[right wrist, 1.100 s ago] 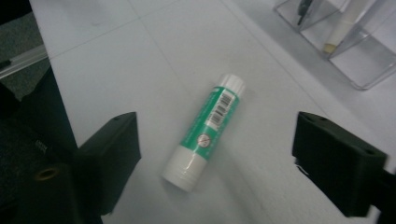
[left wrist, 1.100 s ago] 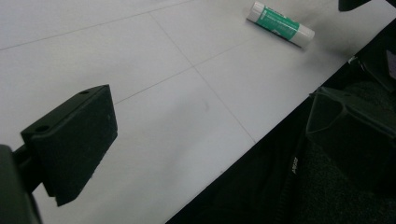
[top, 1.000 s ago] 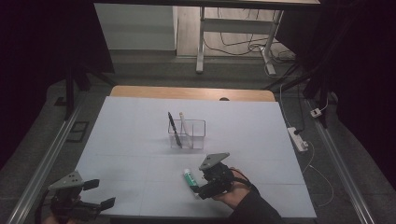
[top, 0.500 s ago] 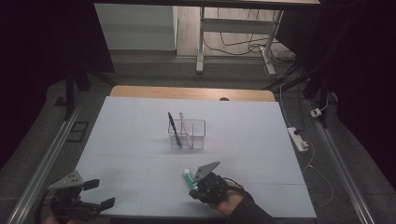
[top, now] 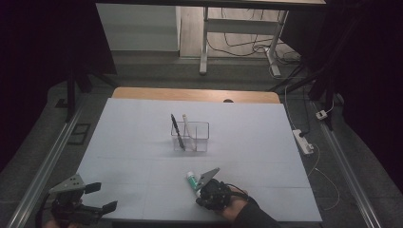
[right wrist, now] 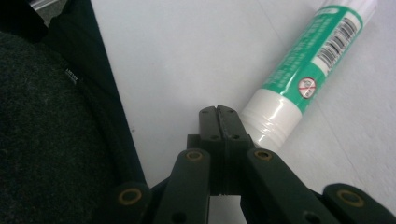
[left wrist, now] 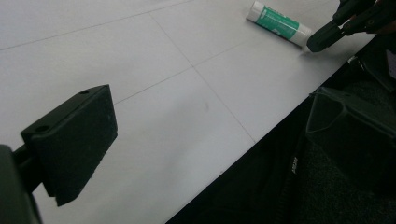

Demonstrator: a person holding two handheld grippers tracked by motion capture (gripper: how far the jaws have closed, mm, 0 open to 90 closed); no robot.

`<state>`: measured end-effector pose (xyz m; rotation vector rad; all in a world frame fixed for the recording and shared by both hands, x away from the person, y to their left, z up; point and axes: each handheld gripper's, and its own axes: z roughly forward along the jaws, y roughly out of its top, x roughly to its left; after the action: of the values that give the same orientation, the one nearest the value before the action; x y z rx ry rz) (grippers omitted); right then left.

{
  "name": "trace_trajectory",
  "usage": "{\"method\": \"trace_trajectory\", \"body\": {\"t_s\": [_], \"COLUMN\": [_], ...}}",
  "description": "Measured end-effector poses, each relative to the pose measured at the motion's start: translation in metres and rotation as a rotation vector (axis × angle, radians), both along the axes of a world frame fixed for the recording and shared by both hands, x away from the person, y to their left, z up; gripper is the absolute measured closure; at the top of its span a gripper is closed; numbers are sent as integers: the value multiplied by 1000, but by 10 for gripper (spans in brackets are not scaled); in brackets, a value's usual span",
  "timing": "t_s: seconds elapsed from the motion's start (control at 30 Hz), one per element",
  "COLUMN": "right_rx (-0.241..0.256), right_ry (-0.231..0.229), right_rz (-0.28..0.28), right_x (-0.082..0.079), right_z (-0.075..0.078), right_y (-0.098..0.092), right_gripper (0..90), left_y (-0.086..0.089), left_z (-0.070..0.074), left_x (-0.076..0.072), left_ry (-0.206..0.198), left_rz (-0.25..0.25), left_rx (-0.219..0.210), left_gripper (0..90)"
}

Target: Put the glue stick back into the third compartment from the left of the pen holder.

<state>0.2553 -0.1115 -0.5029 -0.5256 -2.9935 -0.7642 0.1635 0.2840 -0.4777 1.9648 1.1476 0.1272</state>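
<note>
A green and white glue stick (top: 191,180) lies on the white table (top: 142,142) near its front edge. My right gripper (top: 200,192) is shut with nothing between its jaws. In the right gripper view its tips (right wrist: 218,115) rest beside the white end of the glue stick (right wrist: 308,70). My left gripper (top: 100,197) hangs open at the front left corner. In the left gripper view its jaws (left wrist: 210,109) stand wide apart over the table edge, with the glue stick (left wrist: 279,24) and the right gripper (left wrist: 324,37) far off.
A clear box (top: 191,137) stands at the table's middle with a black pen (top: 177,130) and a white pen (top: 188,129) leaning in it. A power strip (top: 303,141) lies on the floor to the right. A dark sleeve (top: 252,216) comes in from the bottom.
My right gripper has drawn back toward the front edge, so its tips now sit at the near end of the glue stick. The glue stick and the left gripper have stayed put.
</note>
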Motion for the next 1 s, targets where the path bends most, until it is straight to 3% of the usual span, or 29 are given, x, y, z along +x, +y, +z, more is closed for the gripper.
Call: {"method": "trace_trajectory", "body": {"t_s": [0.3, 0.53, 0.73, 1.0], "right_rx": [-25, -27, -39, -46], "right_ry": [14, 11, -7, -12], "right_rz": [-24, -91, -108, -172], "right_x": [7, 12, 19, 35], "right_z": [0, 3, 2, -1], "right_y": [-16, -38, -40, -45], "right_gripper": [900, 900, 900, 900], "left_y": [0, 0, 0, 0], "left_z": [0, 0, 0, 0], "left_x": [0, 1, 1, 1], "left_ry": [2, 4, 5, 5], "left_rz": [2, 1, 1, 0], "left_rx": [-1, 1, 1, 1], "left_gripper": [20, 20, 20, 20]}}
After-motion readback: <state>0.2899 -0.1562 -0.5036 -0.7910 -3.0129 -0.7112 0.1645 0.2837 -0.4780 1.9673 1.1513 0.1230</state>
